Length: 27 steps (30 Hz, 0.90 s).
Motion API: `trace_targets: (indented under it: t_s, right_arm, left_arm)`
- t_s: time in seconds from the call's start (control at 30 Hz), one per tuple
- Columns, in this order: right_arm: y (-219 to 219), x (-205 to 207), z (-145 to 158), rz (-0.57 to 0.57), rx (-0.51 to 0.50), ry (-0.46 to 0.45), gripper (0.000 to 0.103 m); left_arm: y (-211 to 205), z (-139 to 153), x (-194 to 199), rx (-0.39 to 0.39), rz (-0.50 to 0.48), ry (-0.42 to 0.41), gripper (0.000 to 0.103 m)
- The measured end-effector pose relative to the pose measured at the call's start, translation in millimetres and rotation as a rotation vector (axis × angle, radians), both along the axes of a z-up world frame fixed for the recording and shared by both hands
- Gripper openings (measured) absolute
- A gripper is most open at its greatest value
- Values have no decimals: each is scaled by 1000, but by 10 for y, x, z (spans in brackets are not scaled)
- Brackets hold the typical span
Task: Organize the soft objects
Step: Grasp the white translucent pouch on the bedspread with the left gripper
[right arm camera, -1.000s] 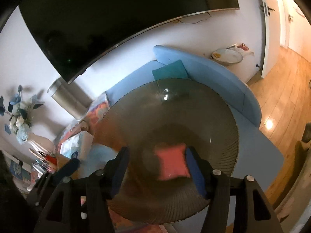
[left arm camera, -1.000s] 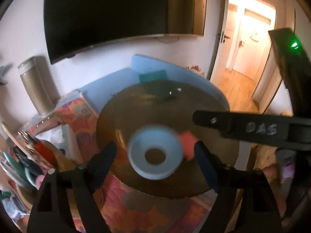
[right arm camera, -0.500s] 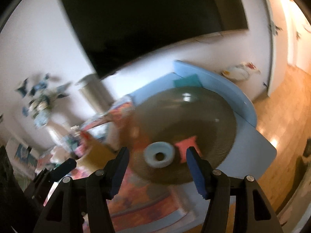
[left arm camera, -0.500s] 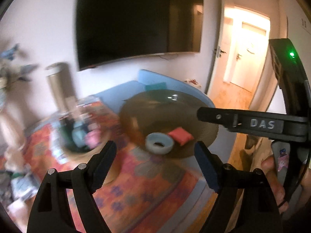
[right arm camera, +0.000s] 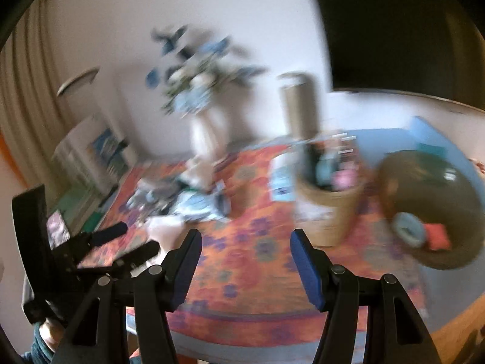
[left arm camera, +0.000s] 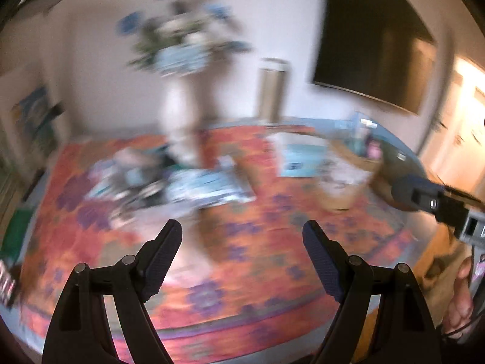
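Note:
Both views are motion-blurred. A pale blue soft ring (right arm camera: pixel 407 230) and a red soft pad (right arm camera: pixel 436 235) lie on a dark round glass plate (right arm camera: pixel 439 188) at the right of the table. My right gripper (right arm camera: pixel 245 268) is open and empty above the patterned orange cloth (right arm camera: pixel 248 261), left of the plate. My left gripper (left arm camera: pixel 242 261) is open and empty over the same cloth (left arm camera: pixel 242 242); it also shows at the left of the right wrist view (right arm camera: pixel 127 242). A blurred heap of pale blue and white items (left arm camera: pixel 182 188) lies ahead of it.
A wicker basket (right arm camera: pixel 329 212) with tools stands mid-table. A white vase of blue flowers (left arm camera: pixel 182 121) and a metal cylinder (left arm camera: pixel 271 91) stand at the back. A dark TV (left arm camera: pixel 372 39) hangs on the wall.
Both grippers have swung left and pulled back from the plate. The ring and red pad stay on the plate, now at far right of the right view.

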State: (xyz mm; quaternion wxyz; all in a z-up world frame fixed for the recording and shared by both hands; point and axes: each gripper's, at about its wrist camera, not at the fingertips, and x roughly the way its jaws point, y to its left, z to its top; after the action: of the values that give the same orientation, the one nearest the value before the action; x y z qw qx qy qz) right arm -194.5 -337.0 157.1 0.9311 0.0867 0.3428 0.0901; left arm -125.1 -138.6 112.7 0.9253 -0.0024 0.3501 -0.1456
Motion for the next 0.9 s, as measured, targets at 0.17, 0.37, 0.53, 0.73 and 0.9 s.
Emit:
trace_targets:
  t_s: [0.17, 0.37, 0.53, 0.73, 0.9]
  right_arm:
    - [561, 459, -230, 123, -76, 55, 59]
    - [966, 939, -442, 263, -163, 94, 59]
    - [1133, 1198, -605, 364, -236, 121, 59]
    - [1322, 1462, -813, 494, -375, 94, 59]
    - [1489, 1678, -1012, 566, -535, 41, 59]
  left_arm:
    - [466, -213, 105, 4, 79, 57, 83]
    - [563, -488, 262, -13, 118, 139, 85]
    - [465, -675, 405, 9, 130, 183, 85]
    - [482, -868, 557, 12, 158, 226, 85]
    - [425, -953, 638, 10, 135, 252, 85]
